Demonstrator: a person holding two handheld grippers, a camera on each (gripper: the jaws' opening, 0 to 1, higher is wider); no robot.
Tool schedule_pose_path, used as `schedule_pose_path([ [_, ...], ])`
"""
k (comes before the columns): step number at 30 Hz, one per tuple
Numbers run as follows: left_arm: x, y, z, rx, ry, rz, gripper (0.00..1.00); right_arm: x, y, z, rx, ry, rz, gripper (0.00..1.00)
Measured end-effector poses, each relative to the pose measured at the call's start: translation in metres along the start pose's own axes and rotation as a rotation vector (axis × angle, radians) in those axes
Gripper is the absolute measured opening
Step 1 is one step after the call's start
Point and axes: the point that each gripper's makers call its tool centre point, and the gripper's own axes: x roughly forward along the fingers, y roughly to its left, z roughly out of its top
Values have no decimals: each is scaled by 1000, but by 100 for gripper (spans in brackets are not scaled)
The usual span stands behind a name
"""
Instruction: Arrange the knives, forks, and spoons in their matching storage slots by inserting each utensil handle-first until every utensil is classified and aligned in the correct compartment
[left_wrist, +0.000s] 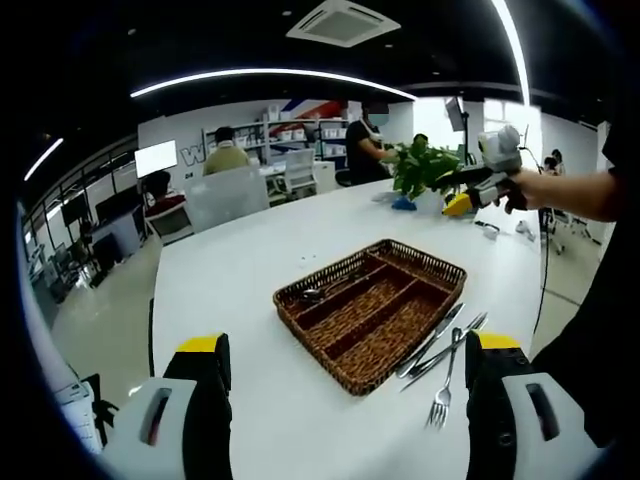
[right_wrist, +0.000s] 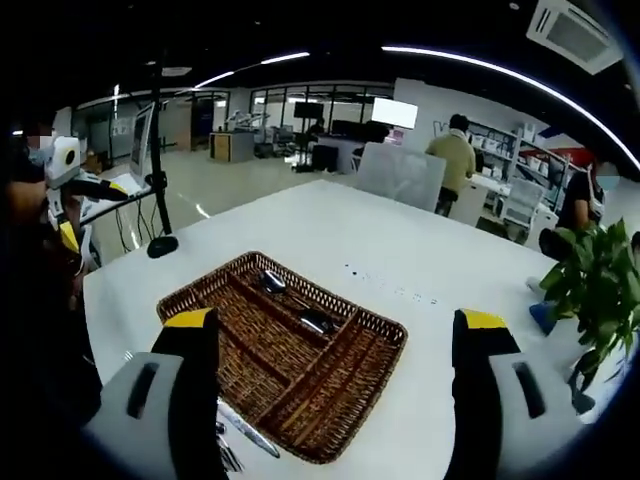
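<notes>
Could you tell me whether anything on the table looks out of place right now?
Yes: several utensils, a fork among them, lie loose in a crossed heap on the white table beside the wicker tray, not in its slots. A few pieces already lie in one compartment.

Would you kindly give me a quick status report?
Both grippers open, empty. Wicker tray holds some utensils; knives and fork loose beside it. Nothing blocking.

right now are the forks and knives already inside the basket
No, the forks and knives lie on the white table beside the wicker basket, outside its rim.
</notes>
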Motion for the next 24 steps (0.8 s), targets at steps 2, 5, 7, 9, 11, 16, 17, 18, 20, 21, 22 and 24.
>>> schedule_pose_path([
  [2, 1, -1, -1, -2, -4, 3, 99, -7, 2, -7, 3, 2, -7, 100],
  [5, 1, -2, -3, 3, 0, 10, 99, -18, 8, -19, 31, 19, -2, 100],
  [7, 0, -4, -6, 11, 12, 10, 99, -28, 12, -27, 38, 32, 1, 100],
  [9, -1, -5, -7, 14, 16, 10, 99, -34, 14, -29, 52, 31, 2, 100],
  [11, -3, -5, -9, 16, 23, 13, 99, -42, 19, -31, 69, 29, 17, 100],
  [16, -5, -6, -11, 15, 42, 19, 99, -55, 26, -41, 68, 39, 57, 100],
  [17, -4, -6, -13, 14, 47, 19, 99, -59, 28, -42, 64, 37, 71, 100],
  [18, -4, -7, -14, 14, 52, 18, 99, -61, 29, -43, 61, 33, 77, 100],
  [20, -2, -8, -14, 16, 52, 19, 99, -67, 28, -45, 61, 32, 79, 100],
  [21, -2, -9, -13, 17, 50, 17, 99, -69, 29, -45, 62, 27, 85, 100],
  [22, -1, -11, -12, 19, 45, 16, 99, -72, 28, -47, 58, 26, 85, 100],
  [24, 1, -13, -10, 23, 43, 18, 99, -76, 28, -50, 41, 24, 94, 100],
])
